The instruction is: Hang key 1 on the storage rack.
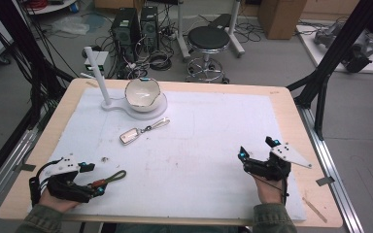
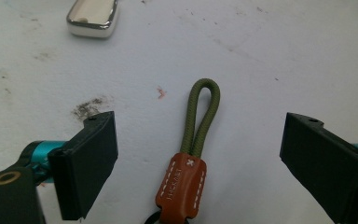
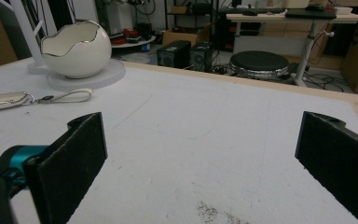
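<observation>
An olive cord loop with a brown leather tab point(image 1: 110, 180) lies on the white mat point(image 1: 199, 150) at the near left. My left gripper point(image 1: 94, 178) is low over it and open. In the left gripper view the cord keychain point(image 2: 182, 184) sits between the two black pads point(image 2: 91, 163), and neither pad touches it. A silver key fob point(image 1: 129, 136) with a pale strap lies further up the mat, its corner at the top of that view as the fob point(image 2: 93, 18). My right gripper point(image 1: 256, 148) rests open at the near right with nothing between its jaws; its own view shows the gripper point(image 3: 200, 121) over bare mat.
A white cracked-egg-shaped bowl point(image 1: 142, 93) stands on a round white base with an upright post point(image 1: 97, 68) at the back left; the bowl point(image 3: 74, 49) and the fob point(image 3: 2, 100) appear at the far left of the right gripper view. A stool and computer towers stand beyond the table.
</observation>
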